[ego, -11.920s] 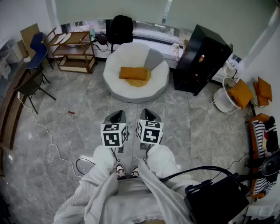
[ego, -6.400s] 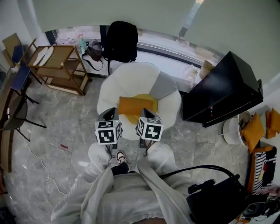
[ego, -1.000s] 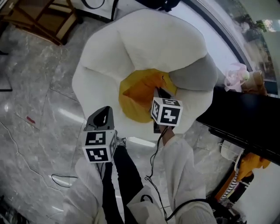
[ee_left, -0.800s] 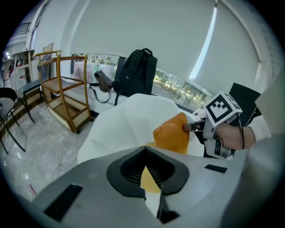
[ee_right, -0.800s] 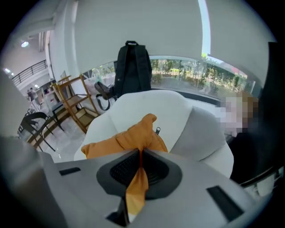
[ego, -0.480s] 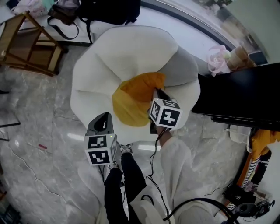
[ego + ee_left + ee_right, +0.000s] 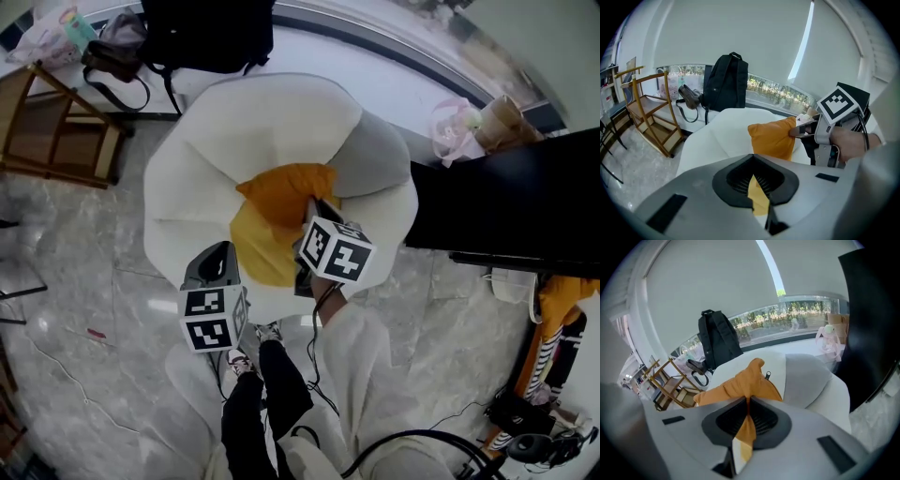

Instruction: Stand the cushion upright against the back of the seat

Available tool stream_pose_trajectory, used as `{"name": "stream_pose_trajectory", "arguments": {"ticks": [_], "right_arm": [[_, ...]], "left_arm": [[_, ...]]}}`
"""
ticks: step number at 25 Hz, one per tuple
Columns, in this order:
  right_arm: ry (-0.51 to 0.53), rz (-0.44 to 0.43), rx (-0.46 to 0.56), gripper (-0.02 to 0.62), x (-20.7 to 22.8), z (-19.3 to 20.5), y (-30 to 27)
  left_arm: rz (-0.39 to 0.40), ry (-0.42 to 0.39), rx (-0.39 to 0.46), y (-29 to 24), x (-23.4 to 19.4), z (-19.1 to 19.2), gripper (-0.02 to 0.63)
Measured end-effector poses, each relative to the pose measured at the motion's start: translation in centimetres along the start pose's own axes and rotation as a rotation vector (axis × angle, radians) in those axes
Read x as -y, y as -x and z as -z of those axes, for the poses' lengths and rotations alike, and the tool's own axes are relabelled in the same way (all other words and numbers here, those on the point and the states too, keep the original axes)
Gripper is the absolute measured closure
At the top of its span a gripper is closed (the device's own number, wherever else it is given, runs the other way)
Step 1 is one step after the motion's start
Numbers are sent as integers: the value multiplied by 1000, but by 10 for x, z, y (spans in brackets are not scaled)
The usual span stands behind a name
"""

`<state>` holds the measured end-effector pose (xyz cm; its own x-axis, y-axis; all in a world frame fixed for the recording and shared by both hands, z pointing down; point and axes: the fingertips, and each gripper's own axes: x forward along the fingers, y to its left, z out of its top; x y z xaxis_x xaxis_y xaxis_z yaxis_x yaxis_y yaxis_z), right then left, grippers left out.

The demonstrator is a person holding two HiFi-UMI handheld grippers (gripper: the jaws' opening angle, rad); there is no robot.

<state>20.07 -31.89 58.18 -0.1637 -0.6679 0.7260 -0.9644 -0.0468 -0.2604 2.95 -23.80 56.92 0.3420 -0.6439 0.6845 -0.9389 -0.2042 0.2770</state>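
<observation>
The orange cushion (image 7: 281,195) is lifted off the yellow seat pad (image 7: 251,248) of the round white chair (image 7: 244,122). It hangs on edge in front of the white backrest. My right gripper (image 7: 314,208) is shut on its right corner. In the right gripper view, orange fabric (image 7: 736,383) is pinched between the jaws (image 7: 747,404). The left gripper view shows the cushion (image 7: 773,138) upright with the right gripper (image 7: 801,132) on its edge. My left gripper (image 7: 220,251) hovers over the chair's front rim, shut and empty (image 7: 753,173).
A grey cushion (image 7: 370,155) leans at the chair's right back. A black backpack (image 7: 202,33) stands behind the chair. A wooden shelf (image 7: 47,122) is at the left, a black cabinet (image 7: 506,206) at the right. The person's legs are below the chair's front edge.
The right gripper has risen and rolled with the cushion, which has gone from slumped on the seat pad to hanging more upright. The left gripper rose slightly near the front rim.
</observation>
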Motion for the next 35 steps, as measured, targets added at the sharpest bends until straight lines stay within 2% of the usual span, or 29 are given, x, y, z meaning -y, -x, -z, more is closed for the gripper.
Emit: {"name": "stream_pose_trajectory", "arguments": {"ticks": [6, 11, 15, 21, 25, 28, 35], "right_arm": [[-126, -38, -16, 512, 3, -15, -39], [-160, -24, -24, 511, 20, -12, -83], [-112, -47, 17, 482, 19, -24, -104], [-80, -51, 12, 454, 18, -32, -115], [-27, -25, 19, 448, 20, -35, -116], [13, -23, 14, 420, 18, -31, -112], [54, -8, 2, 414, 17, -12, -90]], "left_arm": [[-29, -23, 11, -31, -4, -35, 600], [-39, -29, 12, -62, -6, -43, 600], [-32, -11, 1, -78, -3, -31, 600], [-29, 24, -24, -88, -2, -13, 600], [-34, 43, -19, -89, -6, -9, 600], [-35, 60, -19, -86, -8, -4, 600], [-33, 75, -13, -68, -11, 7, 600]]}}
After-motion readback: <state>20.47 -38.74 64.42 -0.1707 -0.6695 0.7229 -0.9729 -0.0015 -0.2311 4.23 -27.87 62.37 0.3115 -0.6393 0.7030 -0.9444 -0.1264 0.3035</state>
